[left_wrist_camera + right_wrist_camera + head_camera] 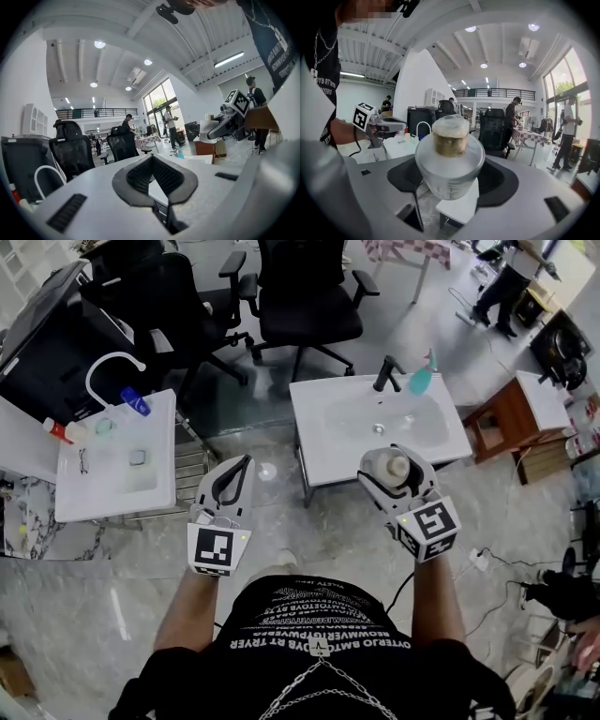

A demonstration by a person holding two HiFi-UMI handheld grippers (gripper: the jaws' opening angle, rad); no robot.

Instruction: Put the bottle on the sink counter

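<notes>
Right gripper view shows the right tool (452, 178) clamped round the frosted bottle (449, 159), on its stiff body below the cap (450, 133), probably light and slick; left tool (153, 161) closed, empty

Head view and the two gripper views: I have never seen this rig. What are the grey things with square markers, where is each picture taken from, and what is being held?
There is no robot here. A person holds a two-jaw gripper in each hand, and the marker cubes are parts of those grippers. The head view comes from a camera on the person's head, looking steeply down. The other two views come from a camera riding on each gripper, looking along its jaws. The left gripper has its jaws together with nothing between them. The right gripper is clamped on a frosted bottle. Ahead stands a white sink counter with a black faucet and a teal bottle at its back edge. A second white sink unit stands to the left.
</notes>
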